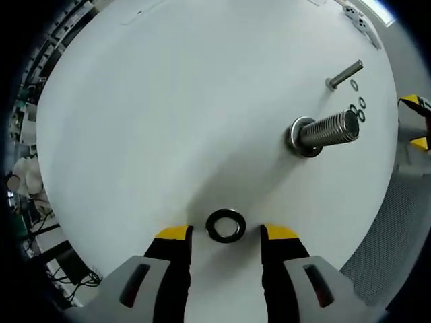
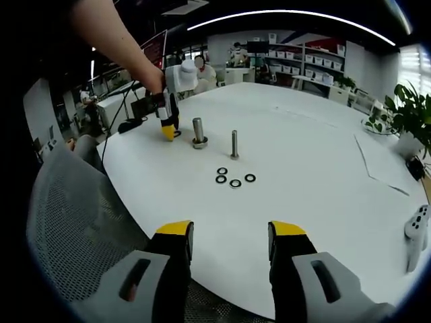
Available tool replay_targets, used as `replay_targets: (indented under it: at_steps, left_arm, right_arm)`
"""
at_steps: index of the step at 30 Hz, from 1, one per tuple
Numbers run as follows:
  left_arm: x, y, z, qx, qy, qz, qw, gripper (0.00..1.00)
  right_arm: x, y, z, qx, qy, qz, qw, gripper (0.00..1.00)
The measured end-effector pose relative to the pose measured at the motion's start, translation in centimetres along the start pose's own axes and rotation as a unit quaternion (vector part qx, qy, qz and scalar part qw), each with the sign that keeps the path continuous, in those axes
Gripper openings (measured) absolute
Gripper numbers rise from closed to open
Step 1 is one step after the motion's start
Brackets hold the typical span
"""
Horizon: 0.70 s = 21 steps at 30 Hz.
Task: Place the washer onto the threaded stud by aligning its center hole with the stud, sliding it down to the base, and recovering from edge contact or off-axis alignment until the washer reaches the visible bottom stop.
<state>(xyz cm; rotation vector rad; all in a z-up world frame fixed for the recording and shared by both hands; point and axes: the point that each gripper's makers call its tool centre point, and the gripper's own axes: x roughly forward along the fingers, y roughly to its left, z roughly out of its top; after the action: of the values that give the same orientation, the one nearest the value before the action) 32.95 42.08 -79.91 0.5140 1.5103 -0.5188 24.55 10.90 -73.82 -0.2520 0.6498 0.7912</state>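
Observation:
A black washer (image 1: 225, 226) lies flat on the white table (image 1: 168, 121), between the yellow tips of my left gripper (image 1: 227, 233), whose jaws stand open on either side of it. The thick threaded stud (image 1: 330, 128) stands upright on its flanged base to the far right of the washer, bare of washers. In the right gripper view the same stud (image 2: 198, 131) stands beside my left gripper (image 2: 167, 122), held low over the table by a person's hand. My right gripper (image 2: 231, 232) is open and holds nothing, near the table's front edge.
A thinner stud (image 2: 234, 143) stands next to the thick one, with several small washers (image 2: 235, 179) lying in front of it. A mesh chair (image 2: 74, 222) sits at the table's left edge. A white controller (image 2: 417, 235) lies at the far right.

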Motion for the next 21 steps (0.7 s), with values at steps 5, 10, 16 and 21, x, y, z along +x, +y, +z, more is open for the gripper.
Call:
replay_targets:
  at_steps: [5,10,16,21]
  left_arm:
    - [-0.03,-0.02,0.00,-0.003,0.004,0.002,1.0000,0.39]
    - [-0.12,-0.15,-0.01,-0.007,0.006,0.003,1.0000,0.39]
    - [-0.31,-0.47,-0.11,-0.004,-0.004,0.003,1.0000,0.39]
    - [-0.27,-0.52,-0.07,-0.007,-0.002,0.004,1.0000,0.37]
  right_arm:
    - [0.00,0.02,0.02,-0.001,-0.001,0.001,1.0000,0.47]
    - [-0.03,0.00,0.05,0.000,-0.001,0.000,1.0000,0.47]
    - [0.02,0.13,-0.03,0.002,0.001,0.004,1.0000,0.47]
    - [0.00,0.16,0.01,0.003,0.001,0.004,1.0000,0.47]
